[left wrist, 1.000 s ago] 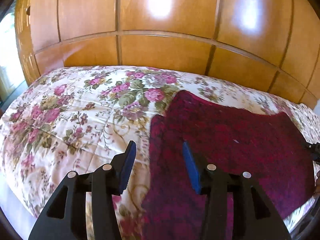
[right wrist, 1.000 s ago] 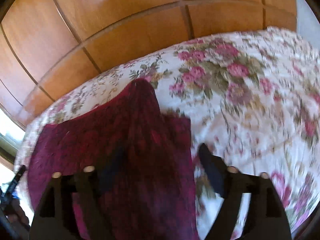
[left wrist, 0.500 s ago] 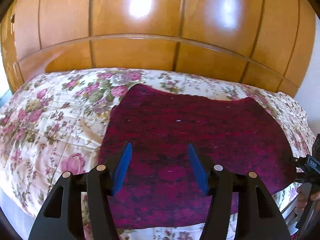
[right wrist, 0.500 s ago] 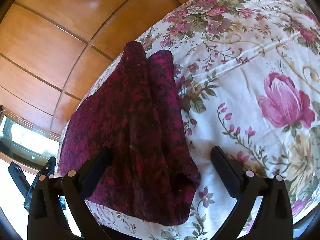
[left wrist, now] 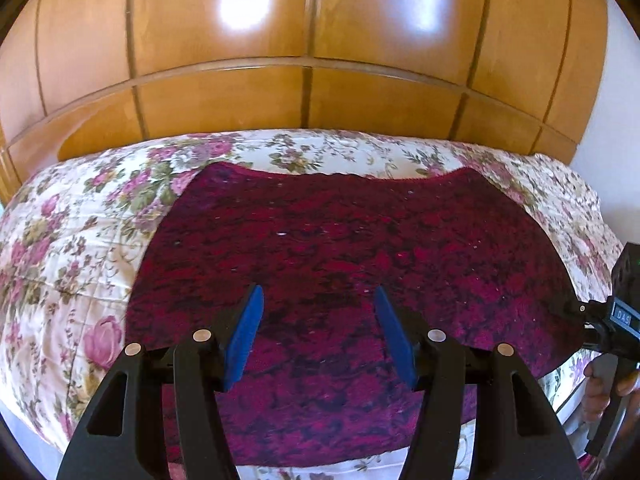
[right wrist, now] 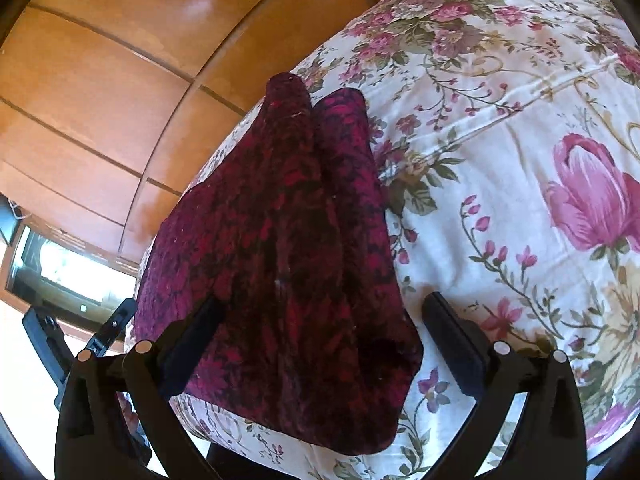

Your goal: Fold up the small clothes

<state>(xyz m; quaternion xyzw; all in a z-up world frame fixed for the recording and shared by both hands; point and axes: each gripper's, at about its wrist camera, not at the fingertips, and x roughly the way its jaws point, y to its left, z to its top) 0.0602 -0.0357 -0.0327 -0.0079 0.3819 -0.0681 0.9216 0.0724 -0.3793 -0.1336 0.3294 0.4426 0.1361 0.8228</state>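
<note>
Wood panel wall [left wrist: 312, 40] fills the top of the left wrist view, glossy, two bright glare spots, running w/ seams from 9 to 3 o'clock. Below it the bed w/ floral quilt [left wrist: 72, 232], cream ground, pink roses, spreading from 9 o'clock round to 3; in the right wrist view the same quilt takes the whole 12-to-5 side, one big pink tulip print at 3 o'clock. On the quilt lies the dark red garment [left wrist: 352, 248], mottled crimson and black, laid flat in the left view's centre, its far edge toward 12 o'clock, near edge close to the quilt's near edge at 6. In the right wrist view the garment [right wrist: 288, 240] shows a raised fold or ridge running from 12 down to 6, its near corner hanging a bit over the quilt edge. Left gripper [left wrist: 318, 332], blue pads, sits at 6 o'clock above the cloth, jaws parted abt halfway, nothing pinched btwn them, cloth only seen behind. Right gripper [right wrist: 320, 340] at 6 o'clock in its own view, jaws spread wide, either side of the garment's near corner, pads not pressing it. That same right gripper shows at 4 o'clock in the left view, a hand [left wrist: 600, 388] wrapped on its handle. Bright window [right wrist: 60, 272] at 8 o'clock, right view.
</note>
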